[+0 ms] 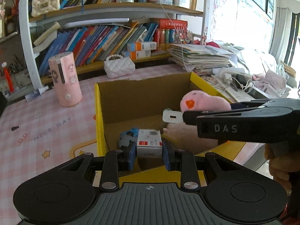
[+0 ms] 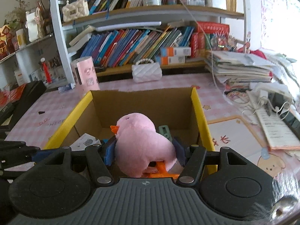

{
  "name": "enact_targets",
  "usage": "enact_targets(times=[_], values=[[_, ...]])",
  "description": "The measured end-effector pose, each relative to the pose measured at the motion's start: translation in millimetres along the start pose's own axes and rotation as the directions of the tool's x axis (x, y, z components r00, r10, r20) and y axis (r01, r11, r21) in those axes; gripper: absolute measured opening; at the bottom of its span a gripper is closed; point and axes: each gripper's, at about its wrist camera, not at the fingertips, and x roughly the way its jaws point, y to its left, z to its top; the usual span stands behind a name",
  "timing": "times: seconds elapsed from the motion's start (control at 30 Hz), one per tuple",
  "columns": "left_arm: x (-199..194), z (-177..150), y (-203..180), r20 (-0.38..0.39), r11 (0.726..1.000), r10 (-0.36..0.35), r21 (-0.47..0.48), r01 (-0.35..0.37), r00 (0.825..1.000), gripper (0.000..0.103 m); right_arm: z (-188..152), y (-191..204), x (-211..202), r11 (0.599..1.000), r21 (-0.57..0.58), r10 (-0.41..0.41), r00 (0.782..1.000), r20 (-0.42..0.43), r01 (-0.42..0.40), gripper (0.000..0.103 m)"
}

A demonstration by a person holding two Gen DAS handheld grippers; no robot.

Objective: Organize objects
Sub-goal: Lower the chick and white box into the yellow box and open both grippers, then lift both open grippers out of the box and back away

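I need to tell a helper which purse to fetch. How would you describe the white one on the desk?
Find the yellow-edged cardboard box on the pink checked desk. Behind it, below the lower bookshelf, sits the white quilted purse. Unlike the cream purse on the upper shelf, it's pure white.

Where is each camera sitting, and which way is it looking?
Left wrist: sits on the left gripper, looks forward into the cardboard box; shows its fingers on a small white box, plus the right gripper crossing in.
Right wrist: sits on the right gripper, looks forward over the box toward the bookshelf; shows its fingers around the pink plush chick.
Shared: box, chick, bookshelf, pink cylinder.
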Motion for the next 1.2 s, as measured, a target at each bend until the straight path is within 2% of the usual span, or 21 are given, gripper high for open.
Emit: enact_targets(times=[0.3,0.43,0.53,0.67,0.77,0.83,0.97,1.2], values=[[-2.9,-1.5,-0.9,0.012,1.0,0.015,-0.022,-0.015,1.0,0.029,-10.8,-3.6,21.7,0.998,0.037,0.048,0.99,-0.133,-0.043,0.055],[-4.1,-2.6,0.9,0.018,0.999,0.023,-0.041,-0.022,1.0,0.032,-11.8,-3.1,21.2,0.998,0.037,0.055,0.989,-0.136,-0.05,0.056],[-5.6,-3.3,1.7,0.025,0.998,0.042,-0.052,-0.041,0.999,0.038,-12.6,-2.7,20.2,0.998,0.028,0.054,0.989,-0.139,-0.051,0.056],[-11.7,-5.3,3.2,0.041,0.996,0.056,-0.077,-0.053,0.998,0.048,-12.9,-2.1,16.2,0.999,0.025,0.05,0.991,-0.124,-0.048,0.057],[-21.7,-6.6,3.5,0.085,0.993,0.075,-0.101,-0.066,0.994,0.053,-13.6,-0.7,12.6,0.999,0.021,0.046,0.993,-0.107,-0.044,0.061],[-30.7,-8.2,4.8,0.125,0.989,0.099,-0.122,-0.083,0.987,0.058,-14.9,1.9,9.7,0.999,0.016,0.044,0.995,-0.091,-0.043,0.069],[-49.2,-13.5,10.7,0.192,0.974,0.169,-0.182,-0.134,0.967,0.066,-16.8,8.1,2.1,1.0,0.0,0.027,0.999,-0.04,-0.027,0.074],[-73.1,-23.6,27.0,0.21,0.944,0.266,-0.256,-0.209,0.941,0.068,-14.6,17.8,-18.0,1.0,0.007,-0.021,0.997,0.074,0.021,0.075]])
